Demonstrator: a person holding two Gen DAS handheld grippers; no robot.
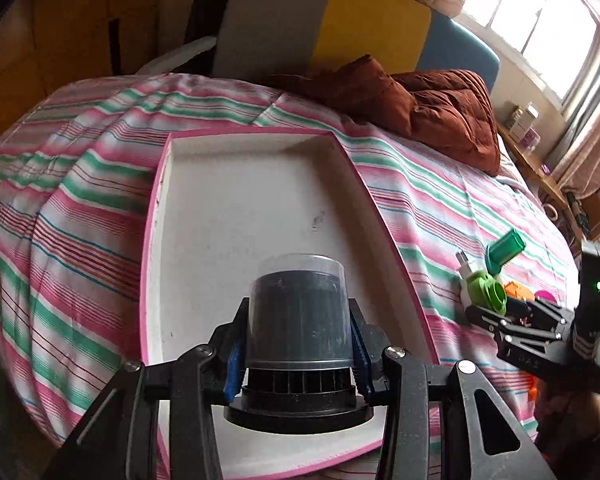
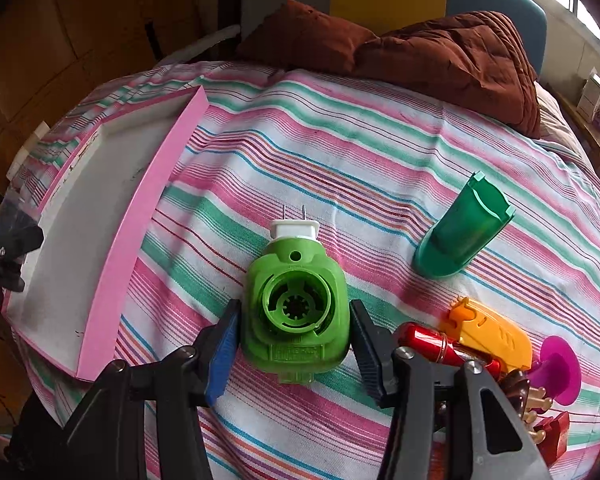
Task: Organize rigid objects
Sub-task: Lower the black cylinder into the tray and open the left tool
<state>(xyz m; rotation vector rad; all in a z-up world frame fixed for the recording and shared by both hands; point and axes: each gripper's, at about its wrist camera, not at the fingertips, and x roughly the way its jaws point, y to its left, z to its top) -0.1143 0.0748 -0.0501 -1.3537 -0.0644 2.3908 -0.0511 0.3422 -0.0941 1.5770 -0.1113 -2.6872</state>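
My left gripper (image 1: pixel 298 344) is shut on a grey cylinder with a clear cap and a black ribbed base (image 1: pixel 300 320). It holds the cylinder over the near end of a white tray with a pink rim (image 1: pixel 156 200), which lies on the striped bedsheet. In the right wrist view my right gripper (image 2: pixel 294 332) has its pads against both sides of a green plug-in device (image 2: pixel 296 304). The device is low on the sheet with its white plug pointing away. The tray (image 2: pixel 140 224) lies to its left. The right gripper (image 1: pixel 496 316) and the device (image 1: pixel 486 294) also show at the right of the left wrist view.
A dark green cap (image 2: pixel 462 232) lies on the sheet right of the device. A pile of small items sits at the near right: an orange piece (image 2: pixel 488 336), a red tube (image 2: pixel 428 340) and a magenta suction cup (image 2: pixel 560 368). A brown quilt (image 2: pixel 452 60) is bunched at the far side.
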